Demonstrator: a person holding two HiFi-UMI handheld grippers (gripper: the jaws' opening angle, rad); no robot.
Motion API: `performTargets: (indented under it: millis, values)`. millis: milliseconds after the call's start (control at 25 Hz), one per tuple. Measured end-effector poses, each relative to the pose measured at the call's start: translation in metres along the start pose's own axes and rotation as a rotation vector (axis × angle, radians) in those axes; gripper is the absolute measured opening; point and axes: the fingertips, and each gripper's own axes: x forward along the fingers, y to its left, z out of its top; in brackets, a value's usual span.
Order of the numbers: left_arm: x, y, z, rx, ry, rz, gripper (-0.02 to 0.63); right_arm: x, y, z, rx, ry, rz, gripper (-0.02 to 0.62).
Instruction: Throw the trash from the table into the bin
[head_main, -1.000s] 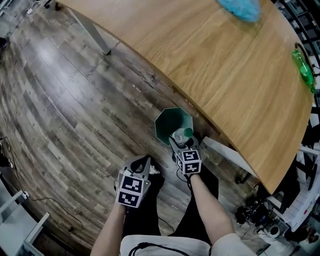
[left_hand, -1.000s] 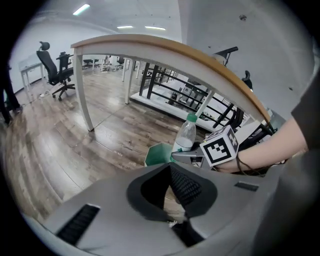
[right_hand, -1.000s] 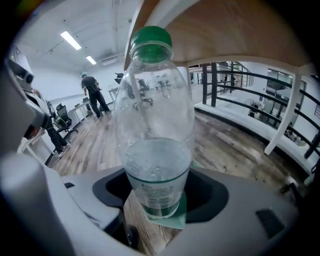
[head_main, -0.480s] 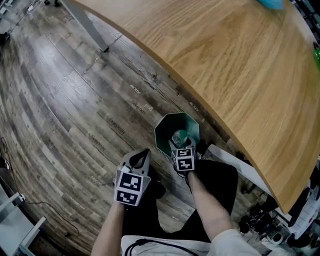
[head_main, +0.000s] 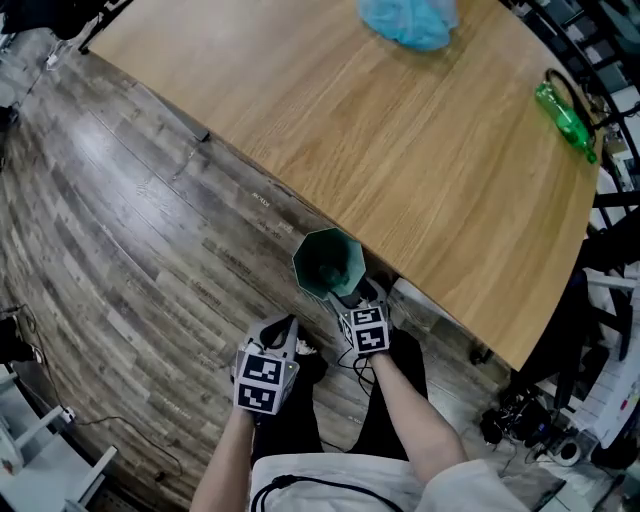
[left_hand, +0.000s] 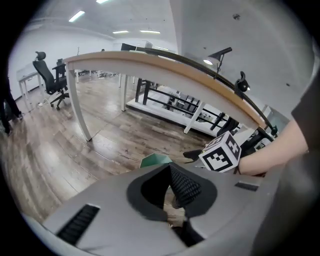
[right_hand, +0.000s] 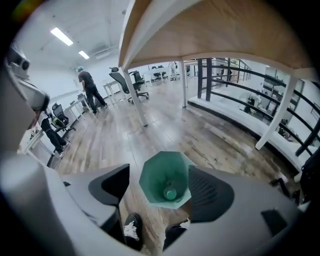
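In the head view the bin (head_main: 326, 264) stands on the floor against the near edge of the table (head_main: 300, 130), where a short carry from the top ends. My right tongs (head_main: 345, 297) hang just over its 5 o'clock rim, and my left tongs (head_main: 283, 330) sit at its 7 o'clock, out of the way. On the table a blue bag (head_main: 408, 20) lies at 12 o'clock and a green bottle (head_main: 566, 110) at 2 o'clock, so I judge the job unfinished. In the left gripper view the jaws are closed together on nothing, aimed at the floor beside the bin. In the right gripper view the jaws have just been opening and stand wide with nothing between them. Straight below, a bottle (right_hand: 170, 192) rests at the bin's bottom.
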Motion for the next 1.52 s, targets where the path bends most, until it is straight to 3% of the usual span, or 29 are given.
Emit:
performTargets:
  millis: [200, 320, 360, 520, 600, 1000, 1240, 1520]
  values:
    - [-0.055, -0.032, 0.026, 0.004, 0.003, -0.013, 0.021, -0.092, 0.024, 0.023, 0.018, -0.014, 0.007, 0.325]
    - [-0.084, -0.052, 0.042, 0.014, -0.003, -0.035, 0.021, -0.132, 0.035, 0.023, -0.021, 0.02, -0.012, 0.252]
    - [-0.089, -0.057, 0.048, 0.022, -0.009, -0.039, 0.021, -0.144, 0.034, 0.026, -0.018, 0.011, -0.018, 0.194]
    - [-0.108, -0.075, 0.06, 0.068, -0.01, -0.04, 0.021, -0.187, 0.034, 0.034, 0.071, -0.039, -0.035, 0.05]
    - [-0.116, -0.08, 0.061, 0.098, -0.004, -0.036, 0.021, -0.2, 0.041, 0.032, 0.101, -0.047, -0.025, 0.029]
    - [-0.127, -0.099, 0.043, 0.1, 0.026, -0.012, 0.021, -0.261, 0.061, 0.049, 0.042, -0.084, 0.051, 0.028]
    - [-0.124, -0.103, 0.043, 0.121, 0.021, 0.004, 0.021, -0.269, 0.055, 0.046, 0.026, -0.097, 0.054, 0.029]
    - [-0.124, -0.1, 0.043, 0.072, 0.003, 0.014, 0.021, -0.271, 0.061, 0.049, -0.03, -0.088, 0.062, 0.029]
